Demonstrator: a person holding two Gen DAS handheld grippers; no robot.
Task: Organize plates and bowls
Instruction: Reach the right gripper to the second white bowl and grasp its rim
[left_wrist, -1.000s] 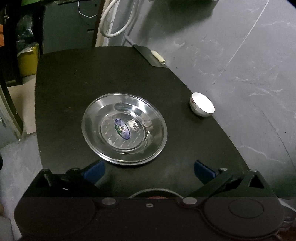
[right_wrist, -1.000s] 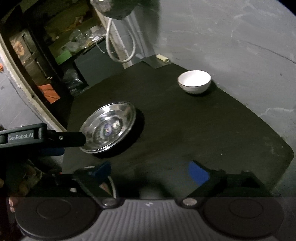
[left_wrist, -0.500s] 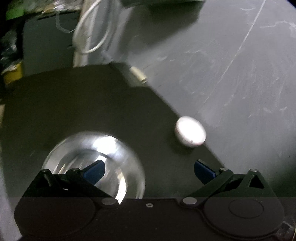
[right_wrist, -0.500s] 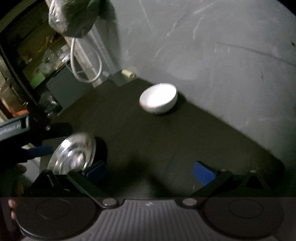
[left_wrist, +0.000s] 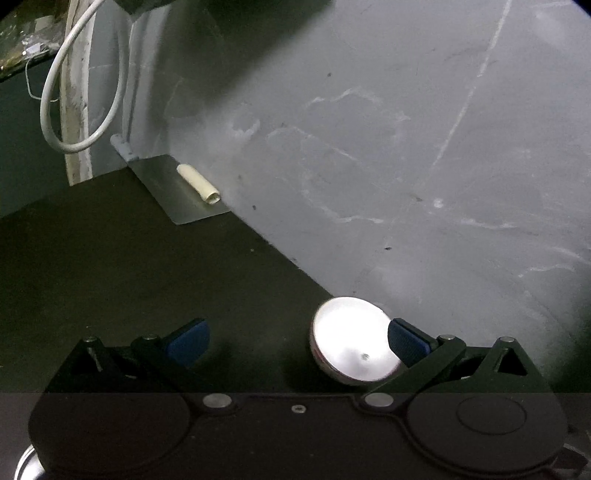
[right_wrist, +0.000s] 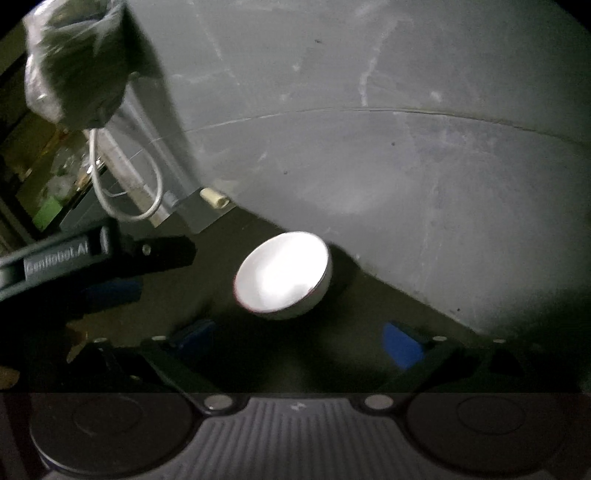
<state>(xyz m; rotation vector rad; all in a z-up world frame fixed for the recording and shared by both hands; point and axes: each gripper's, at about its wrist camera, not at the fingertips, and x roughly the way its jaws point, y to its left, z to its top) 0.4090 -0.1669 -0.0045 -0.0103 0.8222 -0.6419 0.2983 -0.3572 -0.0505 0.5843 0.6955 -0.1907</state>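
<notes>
Both tongs, left (left_wrist: 295, 341) and right (right_wrist: 299, 341), stand spread and empty nearing the white bowl (right_wrist: 282, 275) at mid-frame on the tabletop (left_wrist: 129, 277); next, you straddle its rim.

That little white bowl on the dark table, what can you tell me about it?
The white bowl is small, round and glossy, seemingly ceramic, with a thin dark line along its rim. It stands upright and looks empty on the black table, close to the table's edge by the grey wall. Glare washes out its inside. Nothing grips it: in the left wrist view one blue pad sits just in front of it; contact is unclear.
</notes>
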